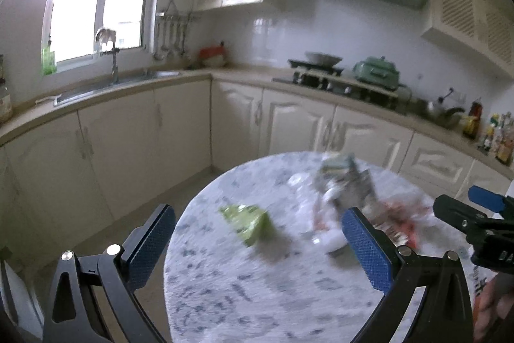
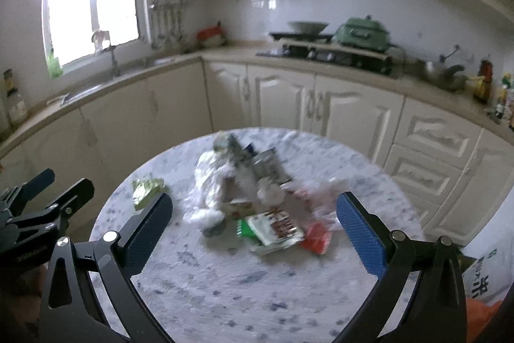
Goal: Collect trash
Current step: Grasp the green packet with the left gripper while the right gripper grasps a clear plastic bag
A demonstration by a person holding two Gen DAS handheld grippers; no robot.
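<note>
A round marble-patterned table [image 2: 225, 294] carries a heap of trash: crumpled white paper or plastic [image 2: 212, 182], a grey packet [image 2: 273, 166], a white and brown wrapper [image 2: 276, 227] and a red wrapper [image 2: 316, 237]. A green wrapper [image 1: 249, 222] lies apart, left of the heap, and shows again as the green wrapper [image 2: 146, 190] in the right wrist view. My left gripper [image 1: 257, 241] is open above the table, the green wrapper between and beyond its fingers. My right gripper [image 2: 253, 233] is open, hovering short of the heap. Both views are motion-blurred.
An L-shaped kitchen counter [image 1: 225, 74] with white cabinets runs behind the table, holding a sink [image 1: 106, 85], a stove with a green pot [image 1: 376, 71] and bottles [image 1: 494, 134] at the far right. Floor lies between table and cabinets. A printed white bag [image 2: 485, 278] sits at the right.
</note>
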